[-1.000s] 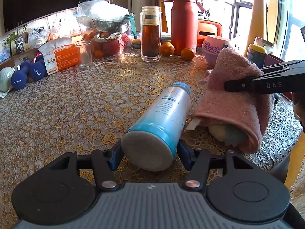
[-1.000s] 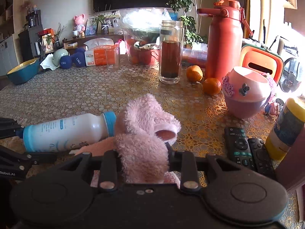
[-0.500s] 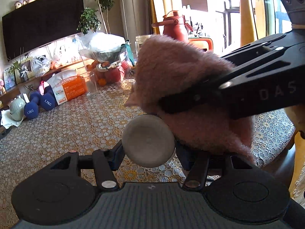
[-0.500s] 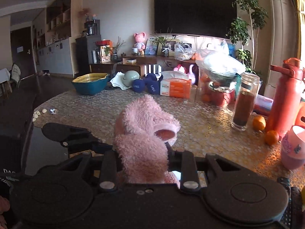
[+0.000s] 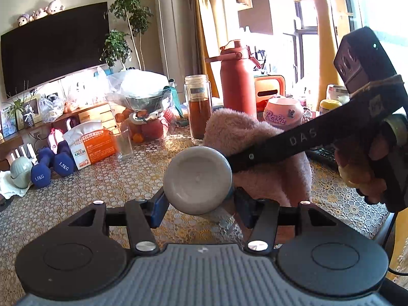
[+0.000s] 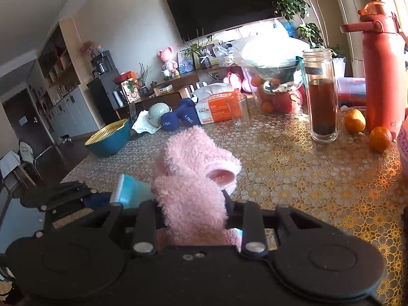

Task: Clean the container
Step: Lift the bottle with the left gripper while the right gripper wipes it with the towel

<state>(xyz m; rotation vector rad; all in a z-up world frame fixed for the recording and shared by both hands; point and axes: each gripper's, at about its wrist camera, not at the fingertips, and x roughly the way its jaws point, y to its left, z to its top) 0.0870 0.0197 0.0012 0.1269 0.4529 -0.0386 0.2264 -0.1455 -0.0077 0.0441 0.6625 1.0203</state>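
Left hand-held gripper (image 5: 197,201) clamps the bottle (image 5: 197,179) at its base; right hand-held gripper (image 6: 195,213) pinches the pink cloth (image 6: 193,176) pressed against it

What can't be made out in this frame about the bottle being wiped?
- Bottle body, left wrist view: only its grey base shows; the pink towel covers the rest.
- Bottle, right wrist view: only a blue sliver shows beside the towel.
- Right gripper fingertips: buried in towel.
- Towel-to-bottle contact: hidden in both views.
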